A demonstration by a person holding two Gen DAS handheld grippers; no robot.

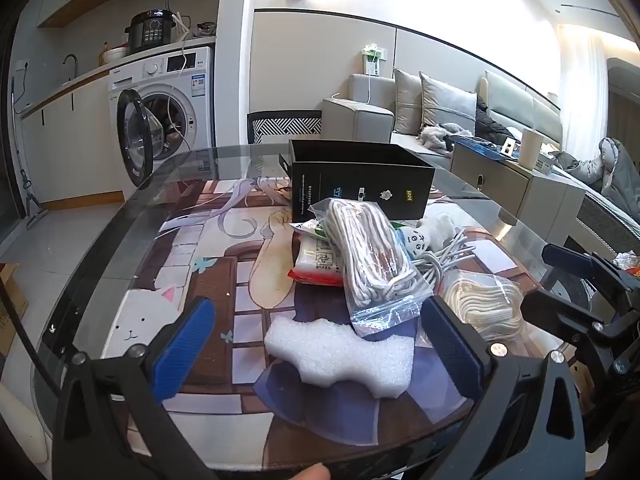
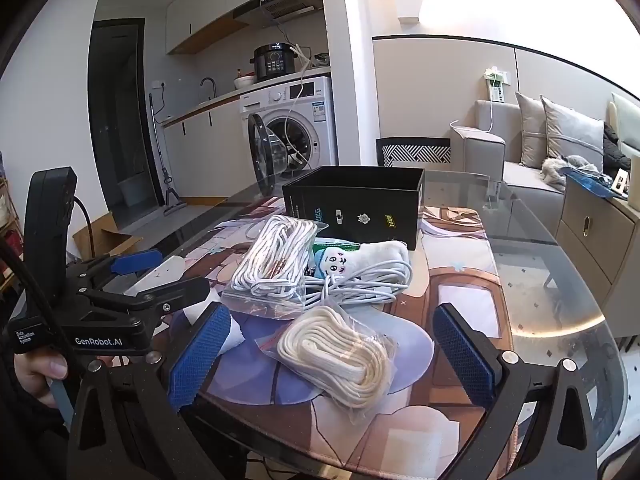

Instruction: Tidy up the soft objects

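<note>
Hovering wide open and empty, the left tongs have the foam piece lying crosswise just ahead between them, nearer than the right tongs.

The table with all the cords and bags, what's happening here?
A person holds a two-finger tool in each hand over a glass table. Both are wide open and empty: the left tool hovers above a white foam piece, the right tool above a bagged cream rope. A bagged white rope, a grey cable, a small plush and a wipes pack lie piled before an open black box. Nothing looks sorted yet.
</note>
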